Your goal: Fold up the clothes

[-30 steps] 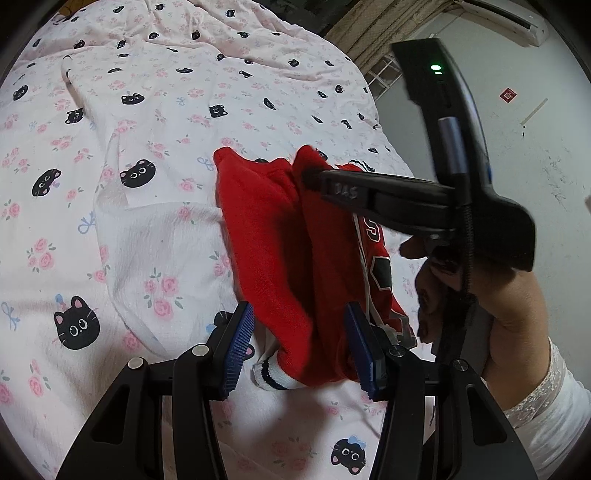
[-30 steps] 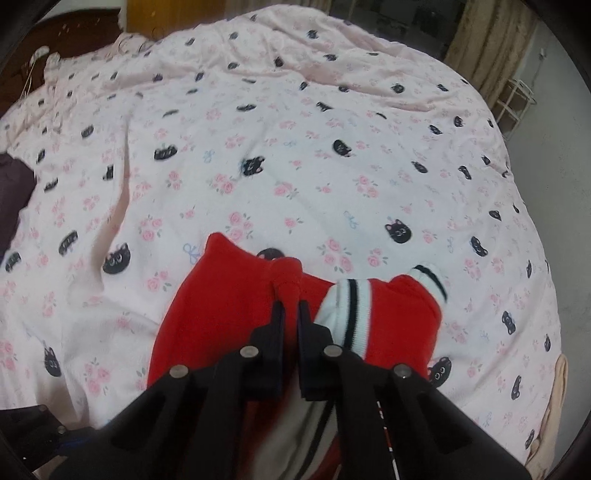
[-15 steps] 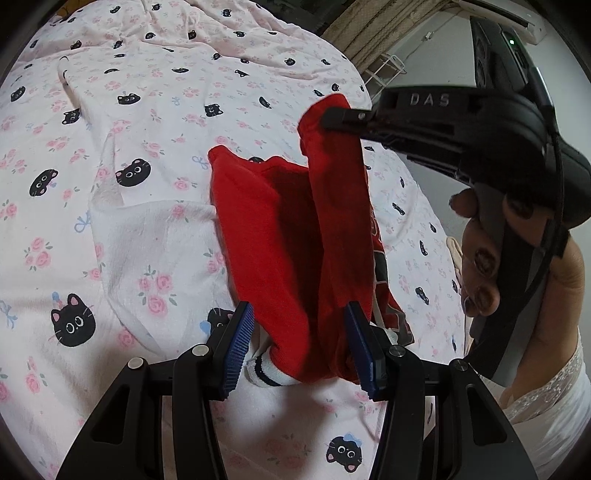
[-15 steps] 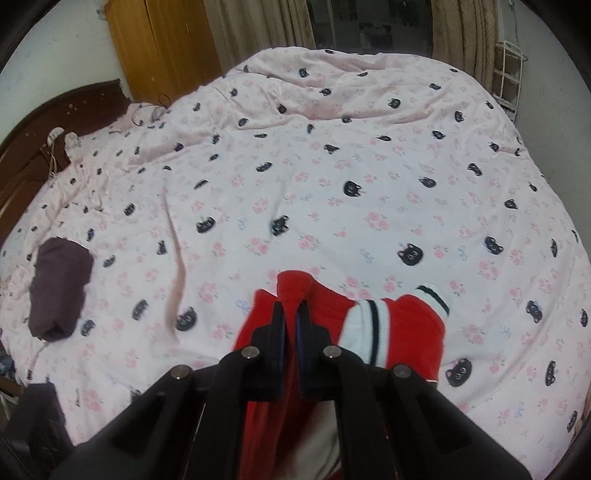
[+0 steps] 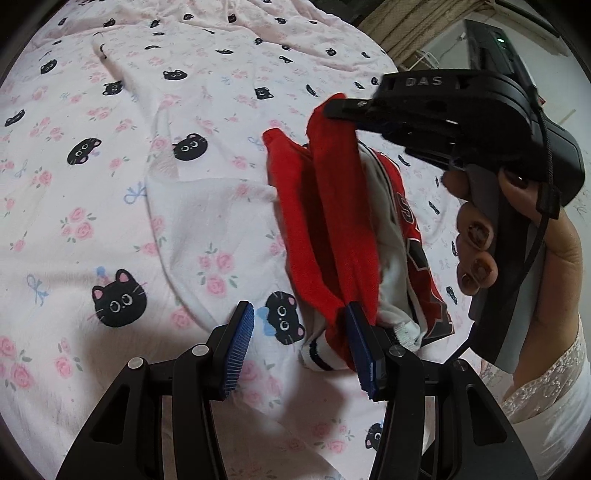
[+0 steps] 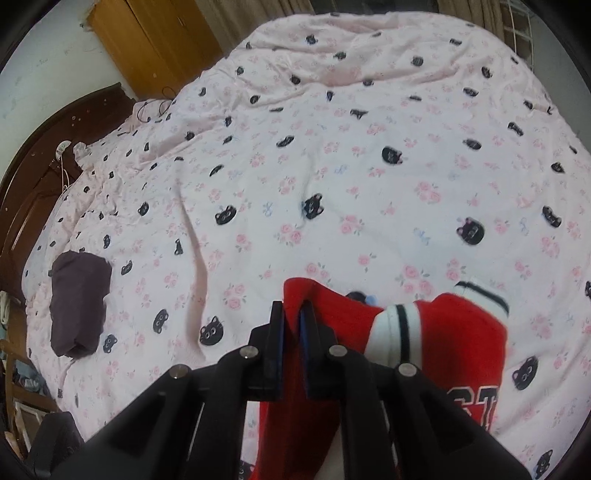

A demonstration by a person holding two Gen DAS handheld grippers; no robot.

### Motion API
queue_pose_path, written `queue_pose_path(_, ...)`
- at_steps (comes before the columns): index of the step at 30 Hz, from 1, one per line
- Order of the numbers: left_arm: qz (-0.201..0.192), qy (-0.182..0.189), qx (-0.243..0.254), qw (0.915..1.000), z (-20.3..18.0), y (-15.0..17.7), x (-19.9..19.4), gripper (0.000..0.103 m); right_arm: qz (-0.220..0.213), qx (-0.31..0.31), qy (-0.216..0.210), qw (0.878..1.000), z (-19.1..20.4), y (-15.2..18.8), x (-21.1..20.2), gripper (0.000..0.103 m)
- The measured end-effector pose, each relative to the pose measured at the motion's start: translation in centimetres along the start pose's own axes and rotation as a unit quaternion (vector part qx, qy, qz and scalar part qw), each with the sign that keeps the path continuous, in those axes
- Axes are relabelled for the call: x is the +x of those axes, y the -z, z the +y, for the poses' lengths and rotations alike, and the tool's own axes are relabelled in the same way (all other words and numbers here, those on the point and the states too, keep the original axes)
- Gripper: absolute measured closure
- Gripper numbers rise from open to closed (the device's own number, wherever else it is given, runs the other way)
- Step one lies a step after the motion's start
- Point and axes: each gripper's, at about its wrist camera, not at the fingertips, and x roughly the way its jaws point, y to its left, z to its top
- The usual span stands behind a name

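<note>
A red garment (image 5: 325, 221) with white striped cuffs and black lettering lies partly lifted on the pink cat-print bedspread (image 5: 147, 184). My right gripper (image 6: 291, 321) is shut on a red edge of the garment (image 6: 461, 339) and holds it up; it also shows in the left wrist view (image 5: 332, 109). My left gripper (image 5: 299, 339) is open, low over the bed at the garment's near end, with its right pad touching the red fabric and the left pad over bare bedspread.
A folded dark purple cloth (image 6: 79, 302) lies at the bed's left side. A dark wooden headboard (image 6: 40, 155) and a wooden wardrobe (image 6: 155, 40) stand behind the bed. Curtains (image 5: 413, 33) and a white wall are at the right.
My right gripper has lifted the red edge higher and carried it up over the garment. My left gripper has shifted left, so the fabric now sits at its right pad.
</note>
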Motion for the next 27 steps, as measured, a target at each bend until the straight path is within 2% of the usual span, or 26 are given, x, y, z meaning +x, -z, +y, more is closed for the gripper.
queue_pose_path(1, 0.000, -0.003, -0.002, 1.0000, 0.1, 0.0, -0.1, 0.058, -0.011, -0.005, -0.005, 1.000, 0.0, -0.1, -0.4, 0.089)
queue_pose_path(3, -0.001, -0.010, 0.002, 0.9999, 0.0, 0.1, -0.4, 0.058, -0.032, -0.013, -0.017, 0.999, 0.2, -0.3, -1.4, 0.069)
queue_pose_path(5, -0.002, -0.016, 0.008, 0.9998, -0.2, 0.3, -0.6, 0.058, -0.055, -0.021, -0.028, 0.998, 0.3, -0.7, -2.6, 0.059)
queue_pose_path(9, -0.008, -0.021, 0.013, 0.9996, -0.5, 0.6, -0.9, 0.058, -0.056, -0.052, -0.017, 0.997, 1.0, -1.4, -3.3, 0.059)
queue_pose_path(13, -0.020, -0.026, 0.012, 0.9994, -0.4, 0.3, -1.4, 0.057, -0.013, -0.116, 0.029, 0.993, 2.6, -0.4, -1.3, 0.064)
queue_pose_path(15, -0.023, -0.034, 0.012, 0.9991, -0.3, 0.1, -1.5, 0.058, 0.017, -0.151, 0.068, 0.986, 3.3, 0.7, 0.6, 0.075)
queue_pose_path(17, -0.014, -0.043, 0.011, 0.9989, 0.0, 0.1, -1.1, 0.058, 0.046, -0.185, 0.107, 0.976, 4.0, 1.7, 2.5, 0.079)
queue_pose_path(20, -0.002, -0.058, 0.010, 0.9983, 0.5, 0.1, -0.4, 0.058, 0.086, -0.232, 0.162, 0.955, 5.0, 3.2, 5.3, 0.080)
queue_pose_path(24, 0.008, -0.068, 0.009, 0.9976, 0.9, 0.1, 0.2, 0.058, 0.085, -0.239, 0.181, 0.950, 4.3, 3.2, 7.7, 0.080)
queue_pose_path(27, 0.008, -0.069, 0.010, 0.9975, 0.9, 0.1, 0.1, 0.058, 0.077, -0.230, 0.168, 0.955, 3.7, 2.4, 8.1, 0.080)
